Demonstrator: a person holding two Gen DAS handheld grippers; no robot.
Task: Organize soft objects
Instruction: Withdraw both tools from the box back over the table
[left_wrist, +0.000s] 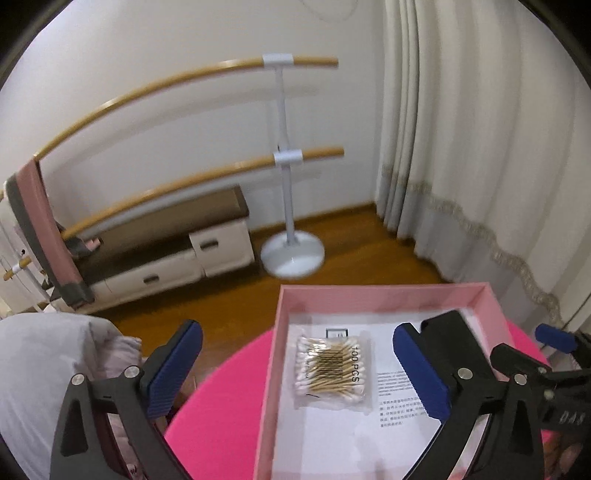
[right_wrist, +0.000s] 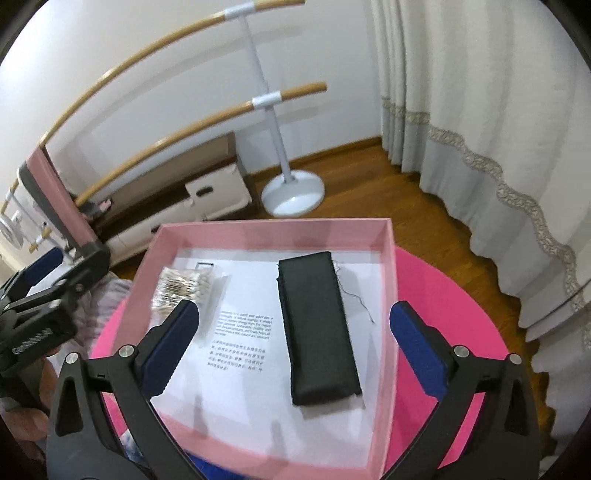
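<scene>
Left gripper (left_wrist: 297, 373): jaws spread wide, nothing between them, straddling left wall of pink box (right_wrist: 266, 229). Right gripper (right_wrist: 293, 341): jaws likewise parted, empty, poised above box interior. Box sits on round pink table (right_wrist: 454, 306); ballet barre stand (right_wrist: 291, 192) beyond. Inside box: cotton swab pack (left_wrist: 332, 369) at left, folded black cloth (right_wrist: 317, 328) at right, loose thread trailing.

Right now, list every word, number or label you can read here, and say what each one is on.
"100 PCS": on the cotton swab packet in the pink box, beside its barcode.
Printed paragraphs on the white sheet lining the box: Latin and Chinese script, too small and blurred to read.
Raised lettering on the left gripper body and the right gripper body: not legible.
</scene>
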